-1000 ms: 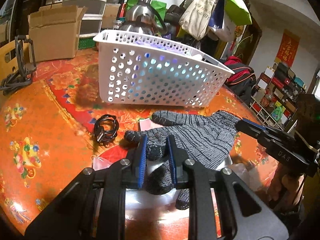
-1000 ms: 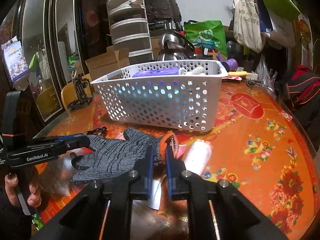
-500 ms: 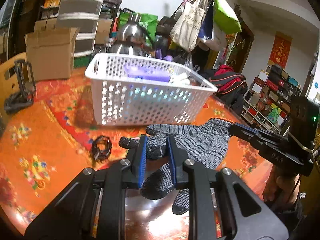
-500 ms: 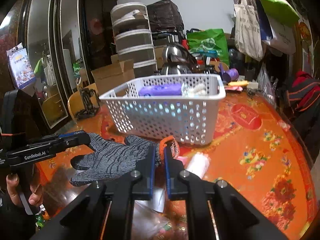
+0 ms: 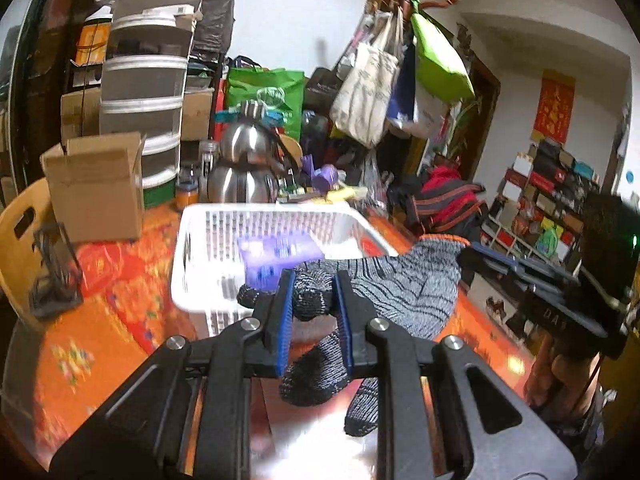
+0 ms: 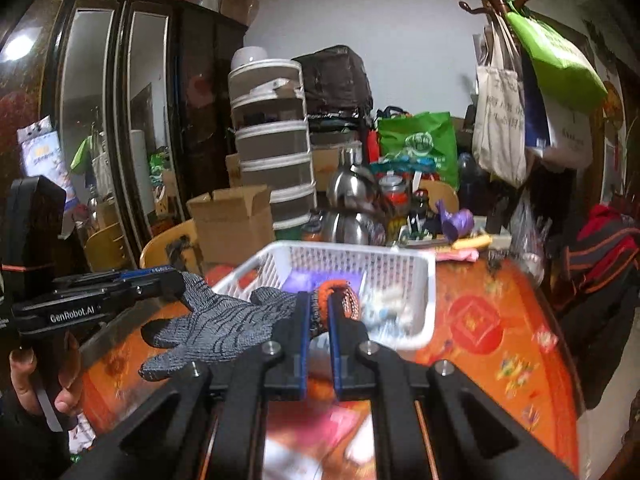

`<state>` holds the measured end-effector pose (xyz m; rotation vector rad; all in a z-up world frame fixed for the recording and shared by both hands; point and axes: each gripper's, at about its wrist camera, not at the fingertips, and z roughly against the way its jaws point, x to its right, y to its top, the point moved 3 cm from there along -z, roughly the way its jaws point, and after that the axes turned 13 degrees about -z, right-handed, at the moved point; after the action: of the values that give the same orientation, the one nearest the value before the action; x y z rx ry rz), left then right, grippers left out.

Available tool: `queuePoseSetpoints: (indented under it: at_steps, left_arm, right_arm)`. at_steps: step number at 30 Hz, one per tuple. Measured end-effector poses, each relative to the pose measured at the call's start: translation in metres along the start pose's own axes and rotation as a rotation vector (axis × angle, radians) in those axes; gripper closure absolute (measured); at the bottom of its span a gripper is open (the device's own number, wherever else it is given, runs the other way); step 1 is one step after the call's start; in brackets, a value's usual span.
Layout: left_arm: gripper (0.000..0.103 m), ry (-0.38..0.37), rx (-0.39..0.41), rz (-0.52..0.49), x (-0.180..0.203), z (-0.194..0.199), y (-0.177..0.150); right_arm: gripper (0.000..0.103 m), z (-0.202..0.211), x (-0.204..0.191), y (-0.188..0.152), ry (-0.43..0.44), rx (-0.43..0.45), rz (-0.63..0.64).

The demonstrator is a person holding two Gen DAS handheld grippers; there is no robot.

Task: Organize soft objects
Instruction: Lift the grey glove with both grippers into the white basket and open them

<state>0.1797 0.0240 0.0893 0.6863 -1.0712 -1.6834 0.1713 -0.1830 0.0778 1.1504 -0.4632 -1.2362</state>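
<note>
A grey knit glove [image 5: 404, 284] with an orange cuff hangs stretched in the air between my two grippers. My left gripper [image 5: 313, 284] is shut on its finger end. My right gripper [image 6: 319, 308] is shut on the orange cuff [image 6: 340, 298]; it also shows at the right of the left wrist view [image 5: 476, 254]. The glove [image 6: 224, 326] is held above the table, just in front of the white perforated basket [image 5: 200, 248], which holds a purple item [image 5: 276, 252] and a white item. The basket also shows in the right wrist view [image 6: 424, 280].
The table [image 5: 104, 320] has an orange floral cloth. A cardboard box [image 5: 96, 188], a steel kettle [image 5: 244, 172], stacked containers and bags stand behind the basket. A black stand [image 5: 52, 280] sits at the table's left edge. A pink packet [image 6: 320, 432] lies under the right gripper.
Both grippers have lifted the glove off the table and carried it up and toward the basket. The view now looks down into the basket from above its near rim.
</note>
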Motion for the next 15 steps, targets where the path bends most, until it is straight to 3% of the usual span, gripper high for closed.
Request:
queuePoseSetpoints:
  at_steps: [3, 8, 15]
  left_arm:
    - [0.085, 0.033, 0.009, 0.003, -0.015, -0.017, 0.039]
    - [0.085, 0.082, -0.052, 0.033, -0.047, -0.070, 0.088]
    - [0.085, 0.149, -0.181, 0.072, -0.084, -0.159, 0.102]
  right_arm:
    - [0.096, -0.016, 0.001, 0.031, -0.012, 0.009, -0.007]
    - [0.096, -0.059, 0.002, 0.068, -0.061, 0.008, 0.016]
    - [0.096, -0.134, 0.024, 0.084, -0.130, -0.089, 0.014]
